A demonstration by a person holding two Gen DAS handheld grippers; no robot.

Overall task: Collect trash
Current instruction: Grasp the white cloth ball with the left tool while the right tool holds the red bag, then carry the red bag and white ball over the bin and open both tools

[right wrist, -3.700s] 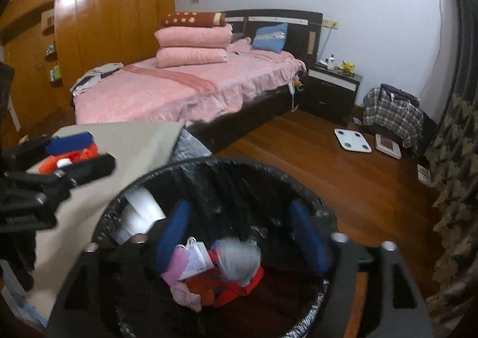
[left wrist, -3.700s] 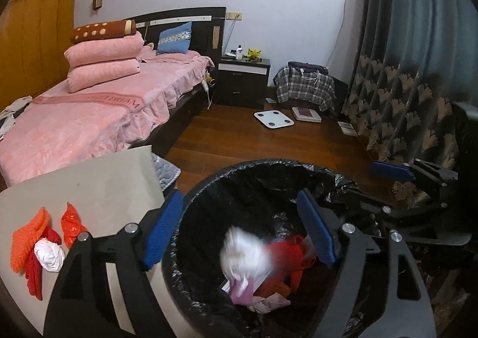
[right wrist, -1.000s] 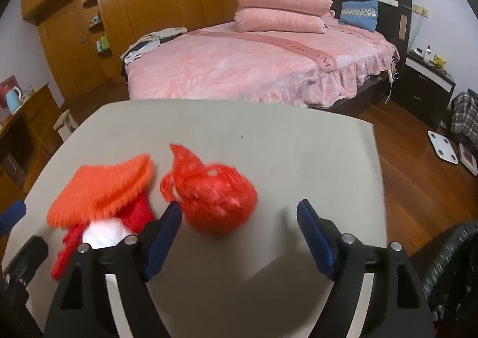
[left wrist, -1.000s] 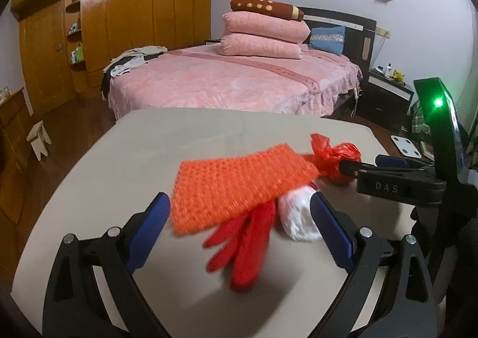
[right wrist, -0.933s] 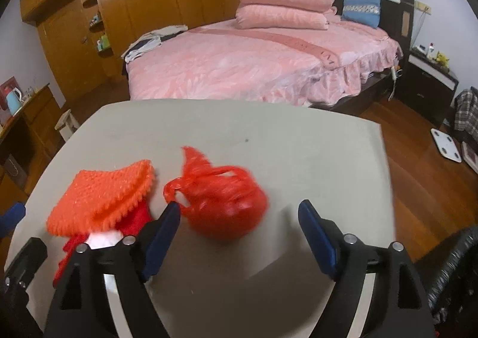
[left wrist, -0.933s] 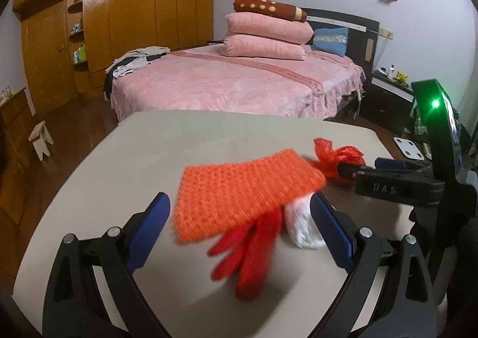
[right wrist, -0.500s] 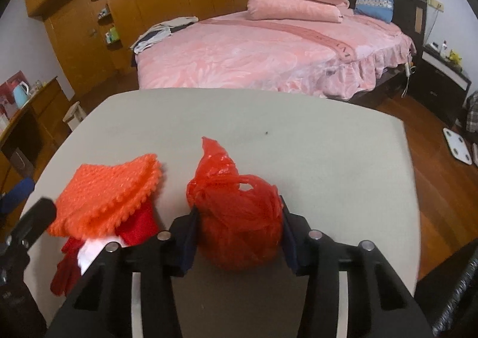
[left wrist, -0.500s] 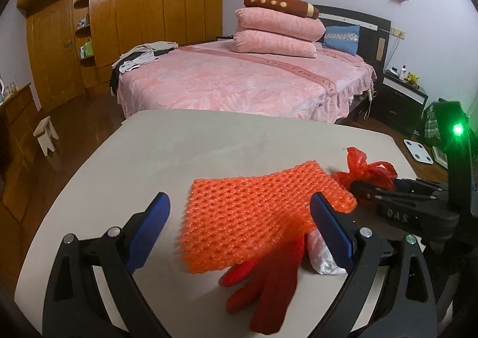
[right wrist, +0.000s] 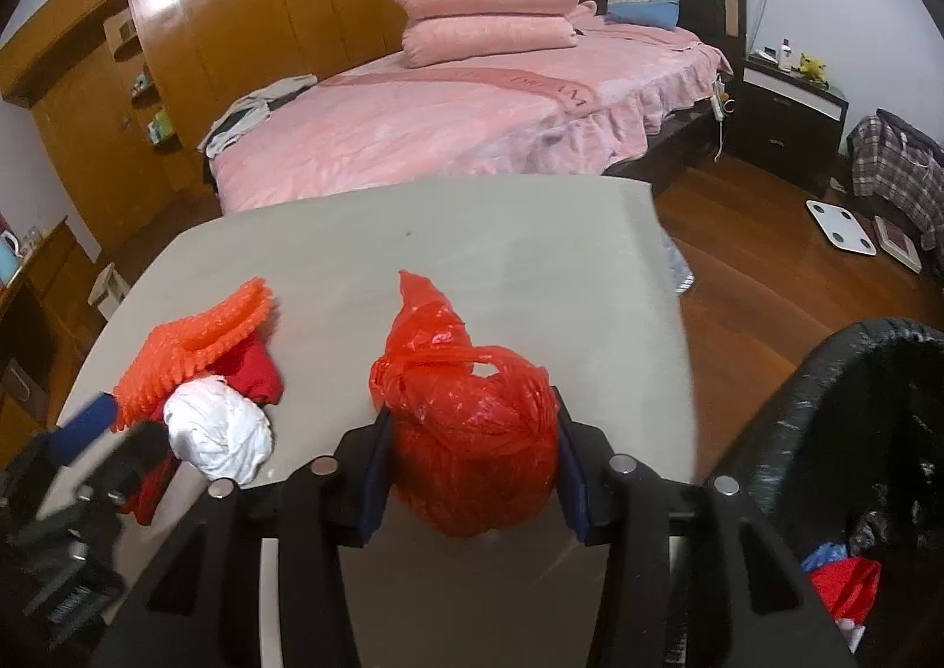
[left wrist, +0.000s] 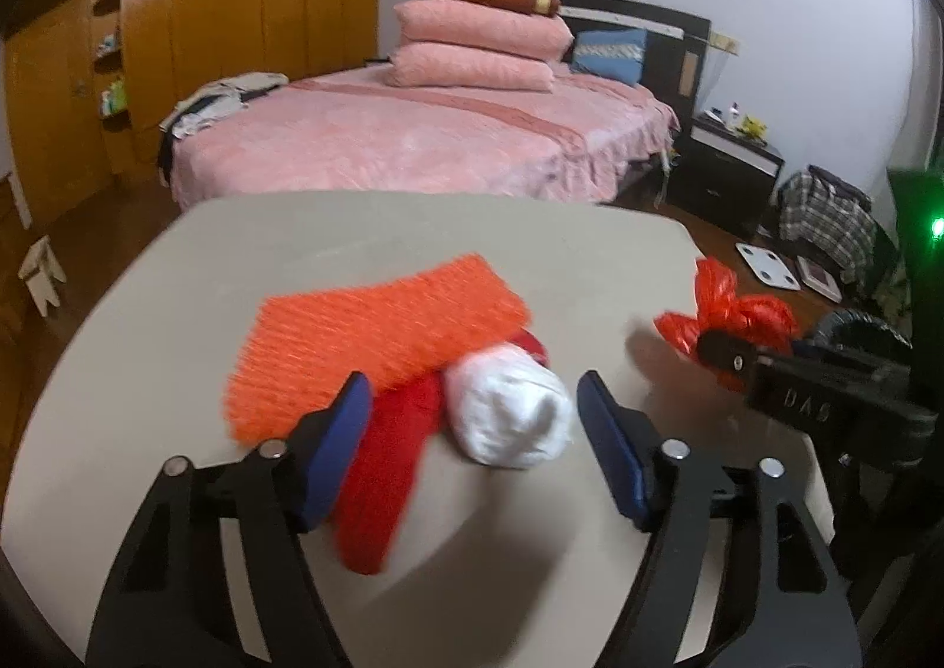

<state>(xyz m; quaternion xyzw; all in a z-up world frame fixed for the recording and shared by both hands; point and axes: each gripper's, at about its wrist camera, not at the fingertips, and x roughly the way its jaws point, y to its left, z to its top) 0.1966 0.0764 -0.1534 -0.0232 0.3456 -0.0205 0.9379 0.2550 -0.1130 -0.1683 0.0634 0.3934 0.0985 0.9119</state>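
Note:
On the beige table (left wrist: 147, 349) lie an orange mesh net (left wrist: 377, 337), a red glove (left wrist: 383, 467) half under it, and a white crumpled wad (left wrist: 507, 414). My left gripper (left wrist: 475, 420) hangs low over them with its jaws closing; the wad and the glove sit between the blue pads, and a gap shows beside the right pad. My right gripper (right wrist: 472, 467) is shut on a knotted red plastic bag (right wrist: 472, 432) near the table's right edge. In the left wrist view that red plastic bag (left wrist: 743, 314) shows at the right.
A bin with a black liner (right wrist: 855, 420) stands off the table's right edge, with trash inside. Behind the table are a pink bed (right wrist: 472, 125), a wooden wardrobe (right wrist: 194, 36), a dark nightstand (right wrist: 790, 107) and a white scale (right wrist: 841, 234) on the wood floor.
My right gripper closed on the red bag and carried it rightward, away from the pile. My left gripper shifted over the white wad and its jaws narrowed.

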